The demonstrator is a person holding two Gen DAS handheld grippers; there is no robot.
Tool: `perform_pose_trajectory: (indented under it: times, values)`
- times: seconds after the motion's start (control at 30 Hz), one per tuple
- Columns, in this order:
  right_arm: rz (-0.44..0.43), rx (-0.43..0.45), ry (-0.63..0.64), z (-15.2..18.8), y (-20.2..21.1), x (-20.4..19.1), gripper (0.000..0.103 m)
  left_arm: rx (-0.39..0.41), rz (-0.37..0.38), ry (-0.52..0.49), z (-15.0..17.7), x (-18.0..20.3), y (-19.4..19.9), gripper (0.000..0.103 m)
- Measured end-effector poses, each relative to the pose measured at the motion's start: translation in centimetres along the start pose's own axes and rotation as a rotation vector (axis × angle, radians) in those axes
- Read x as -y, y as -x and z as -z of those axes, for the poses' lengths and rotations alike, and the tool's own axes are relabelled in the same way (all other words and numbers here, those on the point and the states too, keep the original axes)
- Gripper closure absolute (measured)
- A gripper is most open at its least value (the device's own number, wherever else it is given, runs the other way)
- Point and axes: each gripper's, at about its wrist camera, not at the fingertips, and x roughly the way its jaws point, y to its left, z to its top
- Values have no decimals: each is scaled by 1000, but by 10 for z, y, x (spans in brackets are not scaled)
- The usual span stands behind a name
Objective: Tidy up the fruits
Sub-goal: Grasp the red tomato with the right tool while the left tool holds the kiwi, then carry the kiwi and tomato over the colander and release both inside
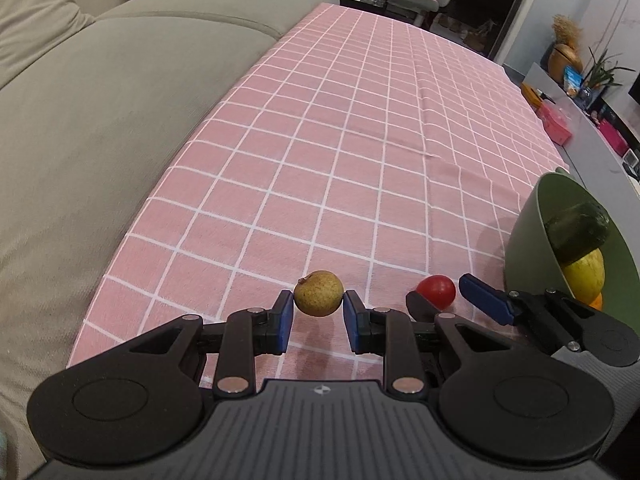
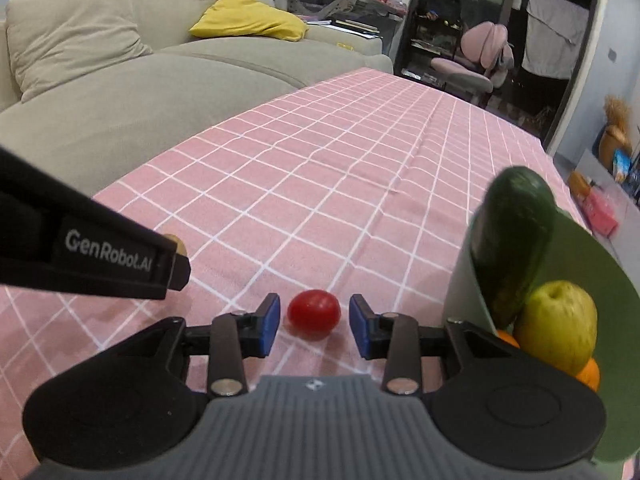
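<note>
two loose fruits sit on the pink checked tablecloth (image 1: 360, 140), and three more show in the green bowl (image 1: 524, 232) at the right edge.

furthest left is one speckled yellow-brown fruit (image 1: 319, 293), pinched between the blue pads of the left gripper (image 1: 318, 316); both pads touch its sides, and whether it rests on the cloth or is raised off it cannot be told. from the right wrist view only a sliver of this fruit (image 2: 179, 245) peeks past the left gripper's black finger, the rest hidden.

next comes one red tomato (image 2: 314, 314), lying on the cloth between the fingers of the right gripper (image 2: 314, 326). those fingers stand apart with a gap on each side of the tomato, touching nothing. in the left wrist view the tomato (image 1: 438, 290) is partly covered by one of the right gripper's fingers.

at the far right the bowl holds one dark green cucumber (image 2: 512, 248) leaning upright against its wall, one yellow-green apple (image 2: 558, 326) beside it, and one orange (image 2: 588, 374) mostly buried beneath them. the bowl's rim is cut off by the picture edge in both views.
</note>
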Motion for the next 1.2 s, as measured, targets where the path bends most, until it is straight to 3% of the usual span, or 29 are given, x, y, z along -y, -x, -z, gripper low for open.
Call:
perform_pose_trajectory:
  times: [0.23, 0.33, 0.53, 0.9, 1.2]
  values:
    - [28, -7, 73, 5, -4, -7, 69, -3, 7, 9, 0, 0, 0, 73]
    - [20, -23, 64, 4, -7, -6, 75, -7, 13, 17, 0, -1, 1, 73]
    - [9, -12, 72, 0, 0, -2, 77, 10, 16, 12, -1, 2, 11, 73]
    - [-53, 51, 40, -8, 76, 24, 77, 34, 25, -54, 0, 27, 50, 73]
    - [-43, 89, -38, -2, 139, 84, 76, 50, 122, -166, 3, 78, 86, 73]
